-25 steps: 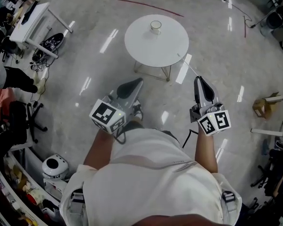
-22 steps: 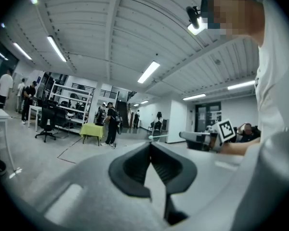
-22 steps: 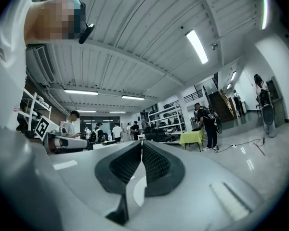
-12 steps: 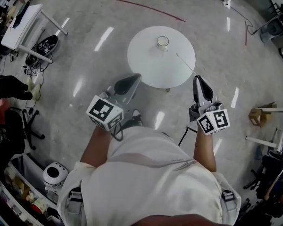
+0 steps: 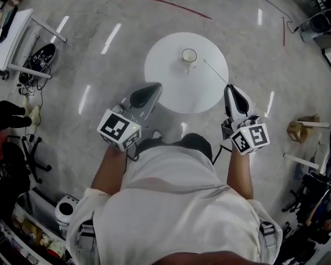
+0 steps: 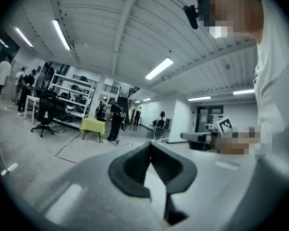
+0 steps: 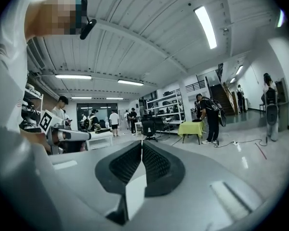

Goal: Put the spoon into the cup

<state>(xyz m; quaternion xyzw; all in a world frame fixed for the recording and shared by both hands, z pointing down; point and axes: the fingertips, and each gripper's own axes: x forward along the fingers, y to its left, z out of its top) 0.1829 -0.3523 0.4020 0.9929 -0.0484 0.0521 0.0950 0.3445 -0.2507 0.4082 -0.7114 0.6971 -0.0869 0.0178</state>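
A small white cup stands upright near the far side of a round white table. My right gripper hangs at the table's right edge, shut on a thin spoon that pokes out over the tabletop toward the cup and ends short of it. My left gripper is shut and empty over the table's near left edge. In the left gripper view my jaws meet, and the right gripper shows beyond them. In the right gripper view the jaws are pressed together and the spoon is hard to make out.
A white desk and a black office chair stand at the left. A small wooden stool sits at the right, and a red tape line crosses the floor beyond the table. Several people stand far off in both gripper views.
The person has walked up to the table, so both grippers now reach its near edge. The spoon tip has come closer to the cup. Both grippers stay shut.
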